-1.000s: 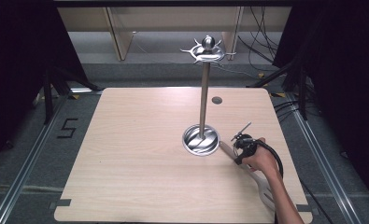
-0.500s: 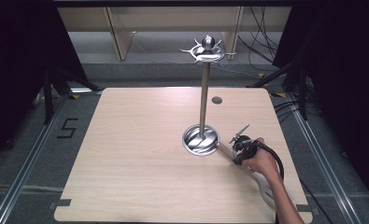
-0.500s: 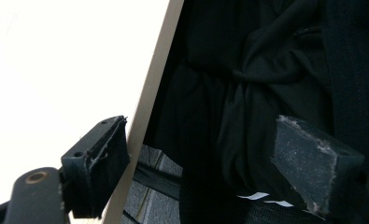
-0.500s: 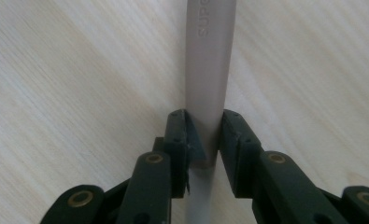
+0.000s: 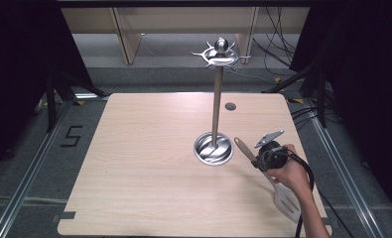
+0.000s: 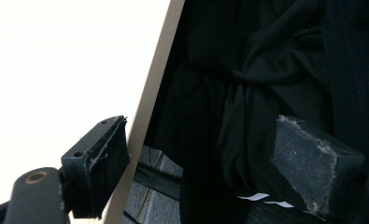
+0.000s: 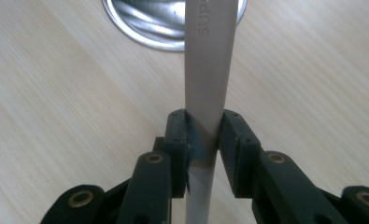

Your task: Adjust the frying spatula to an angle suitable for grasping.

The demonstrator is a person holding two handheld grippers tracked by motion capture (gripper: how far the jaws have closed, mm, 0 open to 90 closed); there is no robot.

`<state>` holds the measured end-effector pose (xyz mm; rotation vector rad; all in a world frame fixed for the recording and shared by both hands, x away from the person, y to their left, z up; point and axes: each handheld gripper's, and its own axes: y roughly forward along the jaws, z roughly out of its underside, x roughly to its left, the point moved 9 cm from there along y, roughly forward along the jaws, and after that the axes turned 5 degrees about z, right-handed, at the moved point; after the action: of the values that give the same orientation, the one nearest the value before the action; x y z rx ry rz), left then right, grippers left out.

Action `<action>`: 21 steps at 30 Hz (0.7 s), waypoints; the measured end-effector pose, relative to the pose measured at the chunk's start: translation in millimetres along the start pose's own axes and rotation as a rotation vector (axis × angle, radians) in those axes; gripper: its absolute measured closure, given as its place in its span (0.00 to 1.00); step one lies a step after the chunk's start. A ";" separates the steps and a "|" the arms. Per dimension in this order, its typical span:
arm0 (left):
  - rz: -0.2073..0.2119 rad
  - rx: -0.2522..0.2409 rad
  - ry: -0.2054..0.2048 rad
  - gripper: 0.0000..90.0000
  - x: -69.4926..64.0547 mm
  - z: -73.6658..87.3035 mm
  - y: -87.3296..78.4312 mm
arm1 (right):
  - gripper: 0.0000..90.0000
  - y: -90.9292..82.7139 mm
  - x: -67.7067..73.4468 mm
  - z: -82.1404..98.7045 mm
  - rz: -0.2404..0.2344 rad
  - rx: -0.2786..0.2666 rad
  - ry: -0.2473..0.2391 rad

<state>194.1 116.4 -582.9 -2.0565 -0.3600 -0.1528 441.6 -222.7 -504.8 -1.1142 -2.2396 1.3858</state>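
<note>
While the right gripper [image 5: 261, 159] clamps one spatula [image 5: 288, 201] by its handle near the table's [image 5: 144, 163] right edge, one rack [image 5: 214, 147] stands mid-table; the left gripper's [image 6: 196, 163] jaws stand apart, off the table

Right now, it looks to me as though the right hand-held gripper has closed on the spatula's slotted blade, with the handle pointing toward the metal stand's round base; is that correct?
Not quite. The right hand-held gripper is closed on the spatula at its handle, not its slotted blade; the right gripper view shows the pads clamping the flat handle. The high view shows the blade lying nearer the person. The handle does point toward the metal stand's round base.
</note>
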 end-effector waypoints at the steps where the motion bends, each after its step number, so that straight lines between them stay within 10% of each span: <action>1: -0.049 0.022 0.012 0.20 2.8 1.3 -1.1 | 0.83 -1.1 -1.5 -1.7 0.004 -0.031 -0.020; 21: -0.009 0.012 0.021 0.20 -1.2 -0.2 1.4 | 0.83 -60.1 0.9 -17.9 -0.073 -0.309 0.028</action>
<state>193.4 115.4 -584.3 -2.0403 -0.3569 -0.1772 423.6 -225.2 -444.7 -1.1212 -2.5059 1.0124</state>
